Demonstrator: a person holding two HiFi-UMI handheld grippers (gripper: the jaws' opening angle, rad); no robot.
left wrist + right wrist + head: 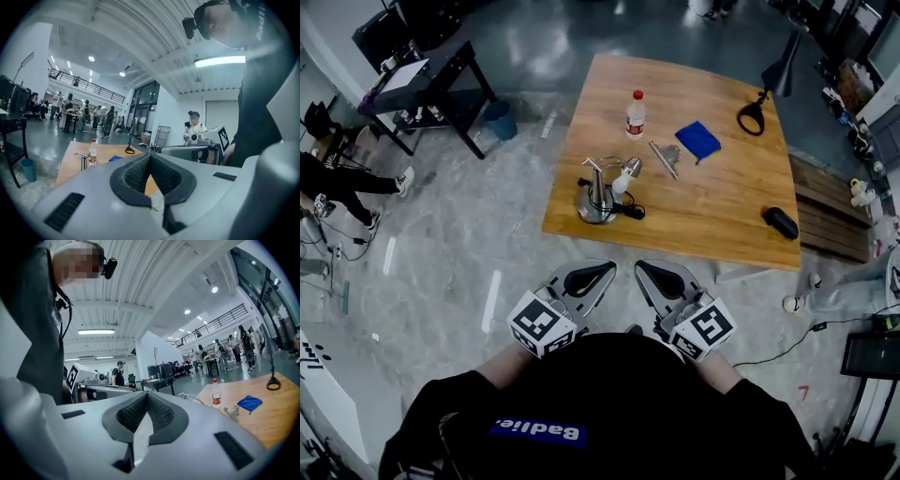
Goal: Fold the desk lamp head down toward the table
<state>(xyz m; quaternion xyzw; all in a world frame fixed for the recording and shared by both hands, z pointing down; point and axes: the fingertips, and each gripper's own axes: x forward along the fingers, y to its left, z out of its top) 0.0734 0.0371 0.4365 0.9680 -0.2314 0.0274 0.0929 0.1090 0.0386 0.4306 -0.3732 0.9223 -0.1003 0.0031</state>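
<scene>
The desk lamp [598,199] stands on the wooden table [722,220] near its lower left corner in the head view. It has a round silver base, an upright silver arm, a pale head just to the right of the arm, and a black cord curling beside the base. Neither gripper touches it. Farther up the table are a clear bottle with a red cap [635,114], a blue cloth [698,141] to its right, and a small metal piece [664,157] between the cloth and the lamp. A black stand with a ring foot [752,117] is at the upper right of the tabletop, and a small dark object [780,222] lies near the right edge. Below the table's near edge, over the grey floor, the left gripper [611,267] and the right gripper [640,267] are held side by side close to the person's chest, well apart from the lamp. The left gripper view shows its jaws pressed together with nothing between them, and the right gripper view shows the same. A black desk [431,75] and a blue bin [499,119] sit at the upper left of the frame.
</scene>
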